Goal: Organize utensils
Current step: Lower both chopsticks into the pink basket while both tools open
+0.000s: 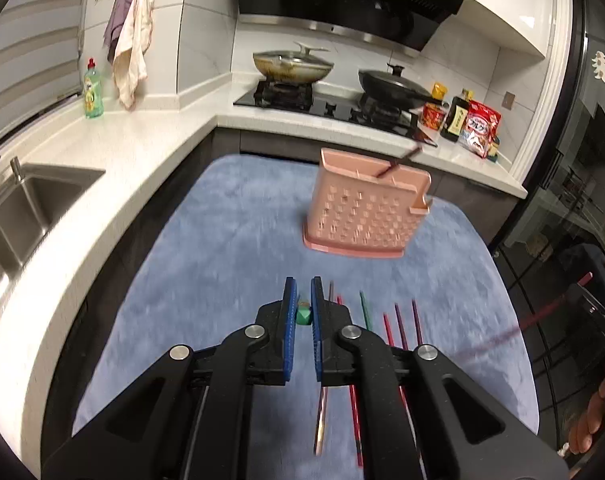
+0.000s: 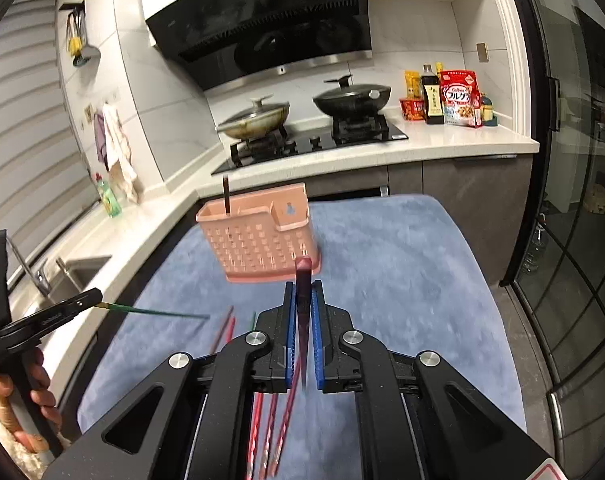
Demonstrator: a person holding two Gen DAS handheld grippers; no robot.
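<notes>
Pink perforated utensil holder (image 1: pixel 366 208) upright on blue-covered bench (image 1: pixel 230 248), one dark chopstick (image 1: pixel 398 162) inside. Left claw (image 1: pixel 302 308) clamped on green chopstick (image 2: pixel 158 312), lifted. Right claw (image 2: pixel 303 304) pinched shut on purple chopstick (image 2: pixel 302 292). Loose red, green and purple chopsticks (image 1: pixel 398 324) flat on cloth nearby.

A home kitchen: gas hob (image 2: pixel 314 142) with lidded pans, range hood (image 2: pixel 262 20), sink (image 1: pixel 26 208), white worktop (image 1: pixel 142 136).

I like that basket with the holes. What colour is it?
The basket is pink, dotted with little square holes. The right wrist view shows it best.
</notes>
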